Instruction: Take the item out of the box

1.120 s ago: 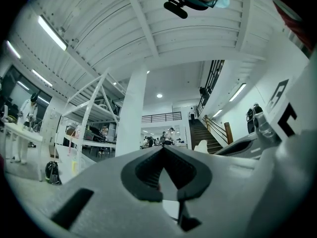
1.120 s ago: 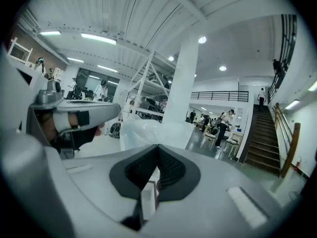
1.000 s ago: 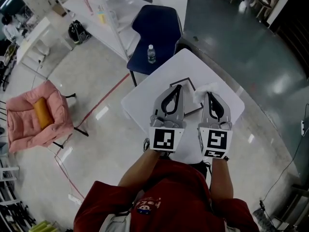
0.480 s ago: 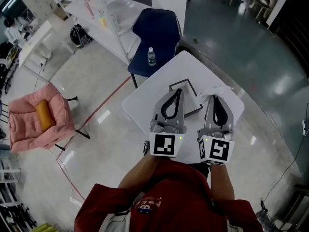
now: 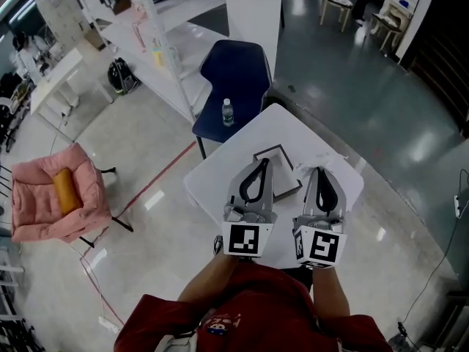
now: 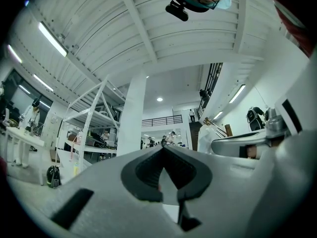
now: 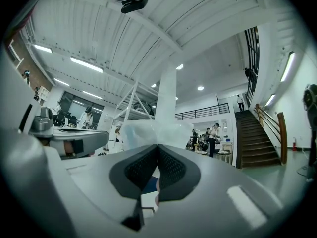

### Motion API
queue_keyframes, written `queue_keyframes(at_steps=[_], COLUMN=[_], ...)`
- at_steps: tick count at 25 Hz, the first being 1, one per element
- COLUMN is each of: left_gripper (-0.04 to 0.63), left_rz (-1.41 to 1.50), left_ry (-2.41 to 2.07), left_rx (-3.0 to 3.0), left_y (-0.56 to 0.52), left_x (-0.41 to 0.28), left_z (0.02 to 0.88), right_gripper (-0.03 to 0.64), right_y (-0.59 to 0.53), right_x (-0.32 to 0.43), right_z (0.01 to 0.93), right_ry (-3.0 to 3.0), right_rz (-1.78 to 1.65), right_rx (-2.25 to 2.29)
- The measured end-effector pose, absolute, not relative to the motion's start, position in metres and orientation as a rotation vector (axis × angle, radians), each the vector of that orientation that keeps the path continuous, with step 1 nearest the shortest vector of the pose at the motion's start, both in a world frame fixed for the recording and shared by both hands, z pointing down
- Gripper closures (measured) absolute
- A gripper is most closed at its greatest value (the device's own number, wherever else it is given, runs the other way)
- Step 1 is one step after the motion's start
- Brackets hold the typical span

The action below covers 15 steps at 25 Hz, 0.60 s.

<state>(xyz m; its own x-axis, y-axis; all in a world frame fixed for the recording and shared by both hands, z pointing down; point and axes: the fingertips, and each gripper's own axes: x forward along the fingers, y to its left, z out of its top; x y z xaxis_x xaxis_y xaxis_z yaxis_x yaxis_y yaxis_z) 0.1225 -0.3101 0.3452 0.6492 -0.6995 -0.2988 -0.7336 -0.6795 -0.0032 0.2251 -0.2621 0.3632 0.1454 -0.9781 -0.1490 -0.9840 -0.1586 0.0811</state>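
A flat box [image 5: 282, 152] with a dark rim and white inside lies on the white table [image 5: 293, 127]. My left gripper [image 5: 261, 160] hovers over the box's left part, shut with nothing between its jaws [image 6: 162, 148]. My right gripper [image 5: 320, 169] is just right of the box, shut on a crumpled, translucent white wrapped item [image 5: 327, 158]. In the right gripper view that item [image 7: 148, 133] bulges out past the closed tips [image 7: 157, 147]. Both gripper views look out level across the hall, not down at the table.
A dark blue chair [image 5: 234, 68] with a water bottle [image 5: 227, 112] on its seat stands behind the table. A pink armchair [image 5: 51, 193] holding an orange cushion is far left. White shelving and desks line the back left. People stand far off in the hall.
Both grippers have drawn back a little toward the person. The white item has come away from the box's right edge, still held in the right jaws.
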Motion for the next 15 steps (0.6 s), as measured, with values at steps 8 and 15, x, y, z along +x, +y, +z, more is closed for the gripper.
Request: queue_keyframes(at_steps=[8, 15], left_gripper=[0.594, 0.594], left_rz=[0.421, 0.412], left_ry=[1.177, 1.156], left_rx=[-2.743, -2.742], left_y=[-0.303, -0.299], left_x=[0.128, 0.139], left_z=[0.341, 0.333], right_gripper=[0.615, 0.615], right_y=[-0.256, -0.252], right_x=[0.226, 0.235], right_z=[0.355, 0.35], right_ry=[2.014, 2.018], right_rz=[0.274, 0.272], right_rx=[-2.356, -2.347])
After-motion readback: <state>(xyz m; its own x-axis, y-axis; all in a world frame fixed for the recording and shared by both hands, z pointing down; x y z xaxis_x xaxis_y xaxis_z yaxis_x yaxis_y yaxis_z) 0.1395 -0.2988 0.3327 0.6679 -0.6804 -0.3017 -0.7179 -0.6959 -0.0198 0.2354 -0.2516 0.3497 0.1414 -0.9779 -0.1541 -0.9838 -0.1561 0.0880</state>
